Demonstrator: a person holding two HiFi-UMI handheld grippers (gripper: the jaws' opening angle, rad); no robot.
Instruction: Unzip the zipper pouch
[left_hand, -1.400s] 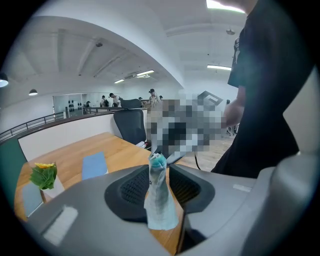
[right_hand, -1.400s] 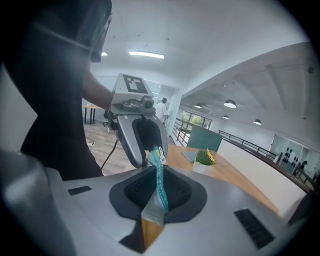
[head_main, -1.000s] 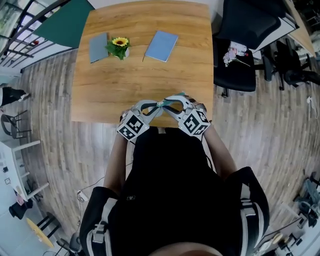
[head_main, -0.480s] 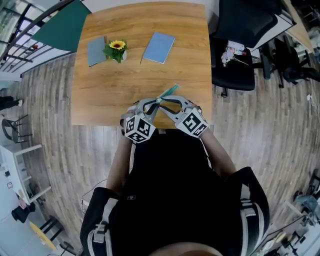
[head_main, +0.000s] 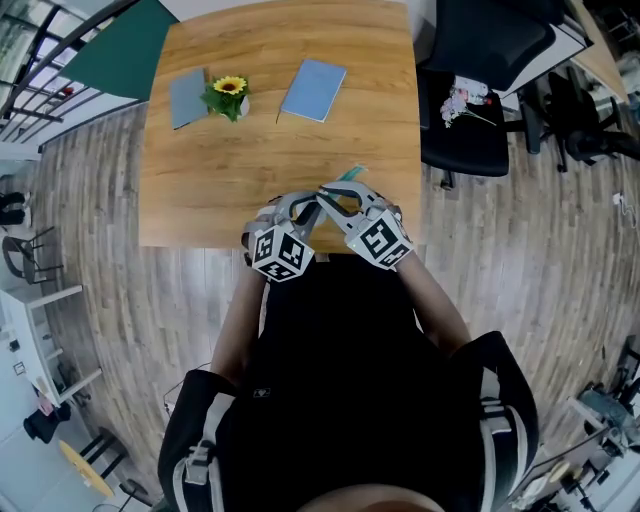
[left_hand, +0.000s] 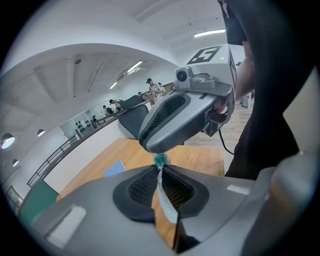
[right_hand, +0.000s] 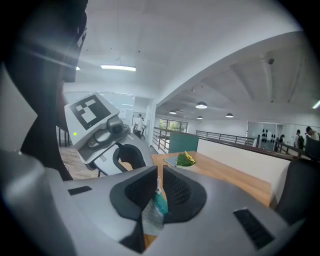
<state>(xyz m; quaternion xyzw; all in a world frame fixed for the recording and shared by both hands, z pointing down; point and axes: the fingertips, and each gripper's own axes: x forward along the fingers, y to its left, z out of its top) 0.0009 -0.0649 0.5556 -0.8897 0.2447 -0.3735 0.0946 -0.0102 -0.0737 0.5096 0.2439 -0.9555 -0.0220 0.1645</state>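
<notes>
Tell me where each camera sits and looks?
Head view: on the person's head, looking steeply down at the table; torso and arms show.
Left gripper view: on the left gripper, looking along its jaws, shut on the pouch, at the right gripper.
Right gripper view: on the right gripper, along its jaws, just closed on the pouch, toward the flower.
All three show the pouch and torso.
</notes>
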